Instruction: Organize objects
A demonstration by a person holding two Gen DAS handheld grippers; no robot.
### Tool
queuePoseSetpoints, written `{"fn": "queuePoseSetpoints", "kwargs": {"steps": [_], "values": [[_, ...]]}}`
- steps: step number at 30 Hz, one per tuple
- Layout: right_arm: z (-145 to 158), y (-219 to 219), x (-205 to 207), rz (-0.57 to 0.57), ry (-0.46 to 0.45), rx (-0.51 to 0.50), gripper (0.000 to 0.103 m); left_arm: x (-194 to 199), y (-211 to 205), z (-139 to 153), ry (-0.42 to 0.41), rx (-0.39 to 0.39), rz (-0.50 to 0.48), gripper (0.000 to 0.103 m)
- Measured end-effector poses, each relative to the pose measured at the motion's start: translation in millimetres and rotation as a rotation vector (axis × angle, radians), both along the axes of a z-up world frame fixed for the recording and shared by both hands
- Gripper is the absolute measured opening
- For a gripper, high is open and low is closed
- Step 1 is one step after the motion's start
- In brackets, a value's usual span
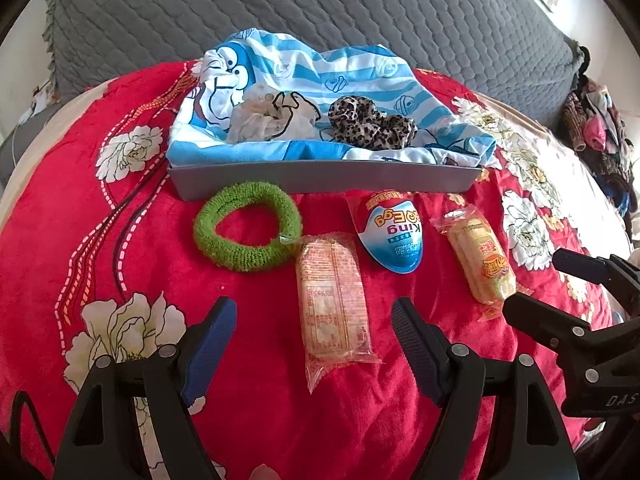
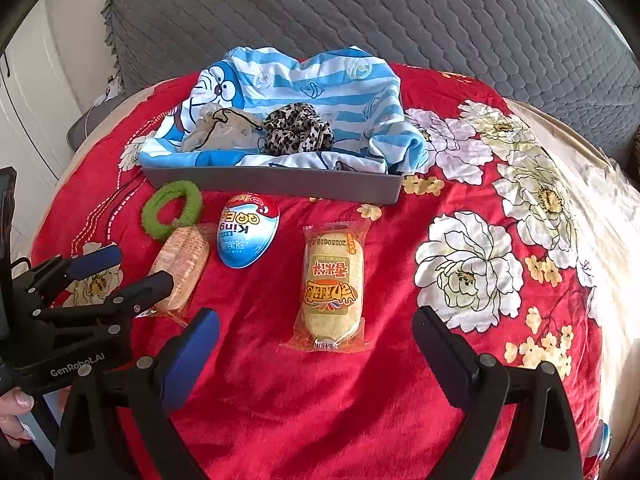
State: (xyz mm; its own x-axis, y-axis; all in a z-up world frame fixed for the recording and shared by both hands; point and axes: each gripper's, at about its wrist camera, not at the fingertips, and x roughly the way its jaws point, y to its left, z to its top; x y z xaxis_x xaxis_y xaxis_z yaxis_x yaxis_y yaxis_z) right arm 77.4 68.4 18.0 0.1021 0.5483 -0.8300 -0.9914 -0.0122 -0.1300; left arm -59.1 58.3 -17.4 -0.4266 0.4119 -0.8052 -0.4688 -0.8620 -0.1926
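Partly done. Grey tray [image 1: 320, 182], upper centre, is lined with striped cloth [image 1: 304, 68] and holds a cream scrunchie [image 1: 260, 118] and a leopard scrunchie [image 1: 372, 122]. Still outside, mid-frame: green scrunchie [image 1: 246, 236], egg pack [image 1: 394, 232], two snack packs [image 1: 334, 300] [image 2: 330, 292]. Left gripper [image 1: 314, 324] and right gripper [image 2: 316, 332] are spread wide, nothing held.

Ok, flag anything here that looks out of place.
The green scrunchie lies on the red blanket outside the grey tray, while the white scrunchie and leopard scrunchie sit inside it. Nothing looks spilled or damaged.
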Motion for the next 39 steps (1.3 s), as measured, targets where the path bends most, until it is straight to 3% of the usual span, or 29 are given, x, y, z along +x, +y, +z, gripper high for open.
{"fn": "queuePoseSetpoints", "kwargs": {"steps": [39], "values": [[-26.5,31.7,15.9,-0.074,0.02,-0.056,0.097,-25.6,14.2,-29.1,-0.052,0.009,-0.007,0.081]]}}
